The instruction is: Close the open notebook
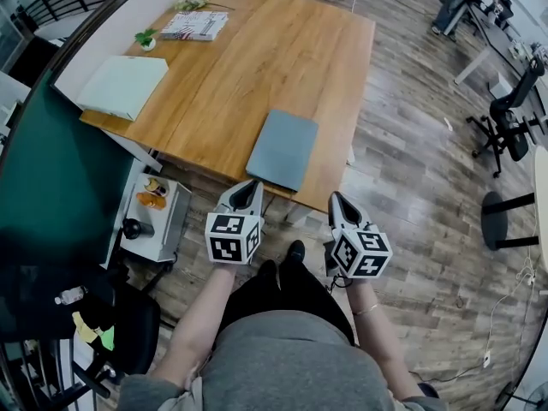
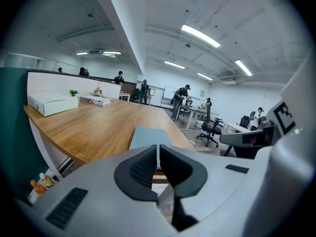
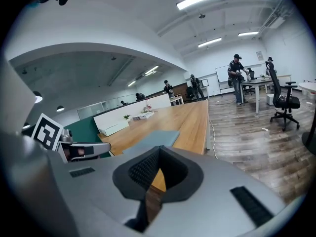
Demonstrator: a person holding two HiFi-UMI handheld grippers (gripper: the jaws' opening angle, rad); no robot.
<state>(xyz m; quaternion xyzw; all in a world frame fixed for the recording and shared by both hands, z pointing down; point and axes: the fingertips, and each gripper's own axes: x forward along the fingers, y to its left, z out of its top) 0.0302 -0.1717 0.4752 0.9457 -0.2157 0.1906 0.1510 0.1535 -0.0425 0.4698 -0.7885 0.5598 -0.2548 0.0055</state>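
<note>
Left gripper (image 1: 248, 187): jaws all but together, only a thin slit, nothing between. Right gripper (image 1: 337, 200): pinched fully shut, also empty. Both side by side just off the near table edge, pointing at the table (image 1: 257, 75) and slightly down, touching nothing.

Notebook (image 1: 282, 149): flat on the table close to the near edge, grey-blue cover up. Sits ahead of the left gripper, a little to the right of its line, and left of the right gripper's line. Same flat slab in the left gripper view (image 2: 148, 136) and the right gripper view (image 3: 150, 139). No open pages showing anywhere, so probably shut already; spine and page edges too small to confirm.

White box (image 1: 124, 84) and a printed book (image 1: 195, 26) at the far end, well apart, not in play.

Step in hand, by judgement: closing looks done, grippers clear of the cover (no contact in any view).

Next move, if any:
- check that the cover lies fully down
- if lifted, press on top with shut tips, no need to open the jaws
- press straight down, no sideways shove, given how near the edge it lies
- otherwise hold clear and finish
</note>
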